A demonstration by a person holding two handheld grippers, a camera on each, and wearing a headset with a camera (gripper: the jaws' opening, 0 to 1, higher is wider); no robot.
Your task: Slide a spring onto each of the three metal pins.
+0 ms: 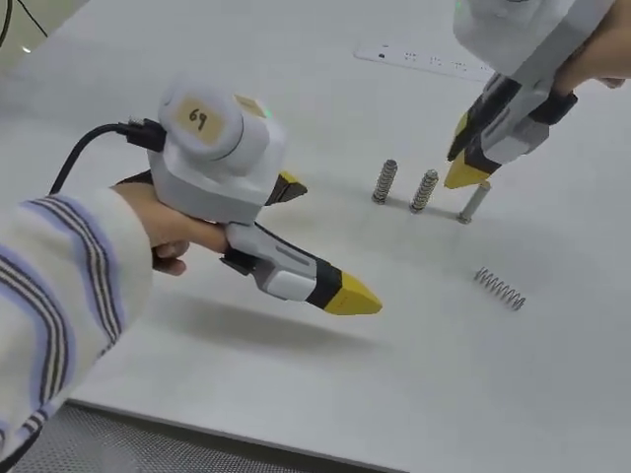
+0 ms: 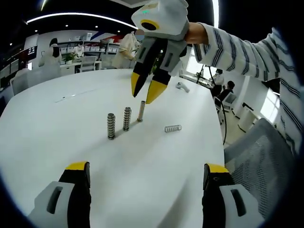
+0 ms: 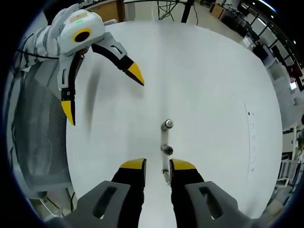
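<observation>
the last spring (image 1: pixel 498 288) lies flat on the white tabletop (image 1: pixel 246 384), long axis slanting, near the bare pin (image 1: pixel 473 202) on the person's side and to its right. the right hand-held gripper (image 3: pixel 158 165) hovers over that upright pin, jaws narrowly parted and empty, and is much the nearer to the spring. the left hand-held gripper (image 2: pixel 146 167) is spread wide, well apart. the other two pins (image 1: pixel 385 181) carry springs. the surface is smooth, with an open office beyond.
</observation>
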